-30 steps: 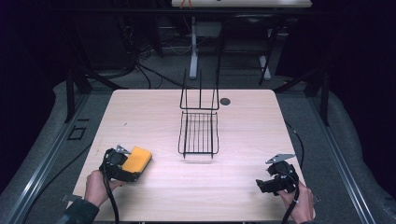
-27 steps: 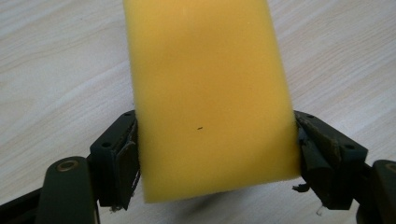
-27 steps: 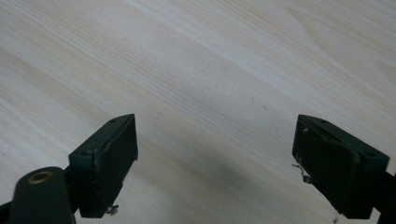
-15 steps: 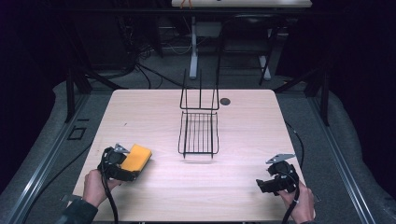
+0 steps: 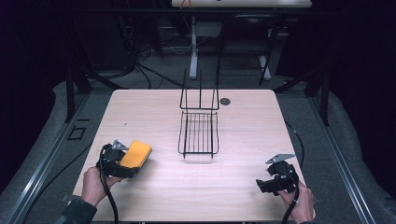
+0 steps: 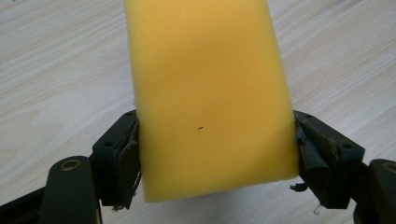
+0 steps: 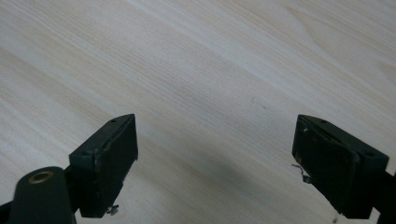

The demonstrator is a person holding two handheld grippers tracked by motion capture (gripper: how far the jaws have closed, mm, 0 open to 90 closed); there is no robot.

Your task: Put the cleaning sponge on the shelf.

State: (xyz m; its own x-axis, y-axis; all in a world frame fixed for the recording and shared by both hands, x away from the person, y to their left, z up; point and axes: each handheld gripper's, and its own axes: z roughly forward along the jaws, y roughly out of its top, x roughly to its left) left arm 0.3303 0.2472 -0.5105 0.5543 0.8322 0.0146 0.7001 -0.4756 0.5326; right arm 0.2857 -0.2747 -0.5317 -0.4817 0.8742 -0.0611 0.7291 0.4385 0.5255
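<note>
- Yellow foam: the sponge sits at the table's near-left, clamped across its width by my left gripper, both jaws pressed on its long sides in the left gripper view.
- Grip is at the near end of the sponge, so most of it sticks out ahead of the jaws; I judge that leaves the free end clear to go down first wherever I place it.
- From the left gripper view I can't tell if the sponge is touching the wooden table or just off it; high view suggests low and tilted slightly.
- Centre: black wire rack, flat grid base toward me, tall back frame on the far side. Open side faces me, so it looks like the likely drop spot. Nothing in it. Well apart from the sponge.
- Small dark round spot just right of the rack's back, on the table.
- Right: my right gripper at the near-right corner, jaws spread wide, nothing between them, bare wood under it. Parked out of the way, I'd say, free to steady the rack if needed.
</note>
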